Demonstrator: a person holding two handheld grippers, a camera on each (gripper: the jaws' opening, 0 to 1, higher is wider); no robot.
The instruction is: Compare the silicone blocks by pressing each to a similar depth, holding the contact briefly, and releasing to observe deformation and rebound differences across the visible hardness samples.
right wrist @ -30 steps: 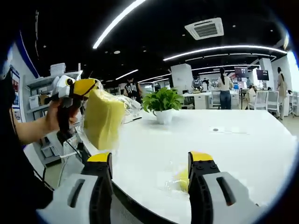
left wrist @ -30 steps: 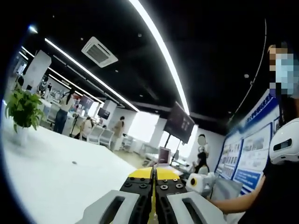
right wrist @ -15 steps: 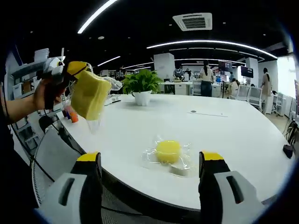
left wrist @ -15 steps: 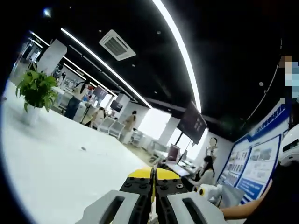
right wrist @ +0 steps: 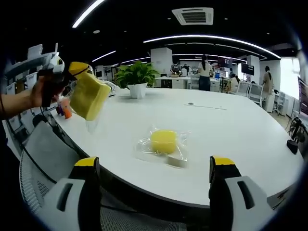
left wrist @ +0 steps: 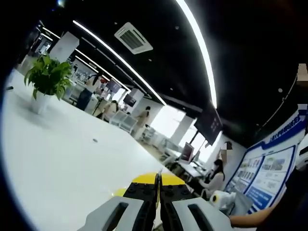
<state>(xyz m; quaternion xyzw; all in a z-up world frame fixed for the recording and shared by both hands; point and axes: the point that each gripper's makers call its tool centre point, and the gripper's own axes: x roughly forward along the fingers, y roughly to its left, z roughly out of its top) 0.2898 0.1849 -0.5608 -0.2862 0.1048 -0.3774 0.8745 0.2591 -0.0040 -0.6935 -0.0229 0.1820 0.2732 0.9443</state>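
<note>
While my left gripper (left wrist: 158, 185) looks out over the white table (left wrist: 57, 159), its jaws sit pressed together with only a sliver between them (a bit of yellow peeks beside them). A potted plant (left wrist: 45, 82) stands far off, under long ceiling lights (left wrist: 199, 48).

In the right gripper view, my right gripper (right wrist: 154, 166) is spread wide, holding nothing. The left gripper (right wrist: 72, 72) shows clamped on a yellow block in a clear bag (right wrist: 89, 96). Another bagged yellow block (right wrist: 163, 141) lies on the table near the edge.
</note>
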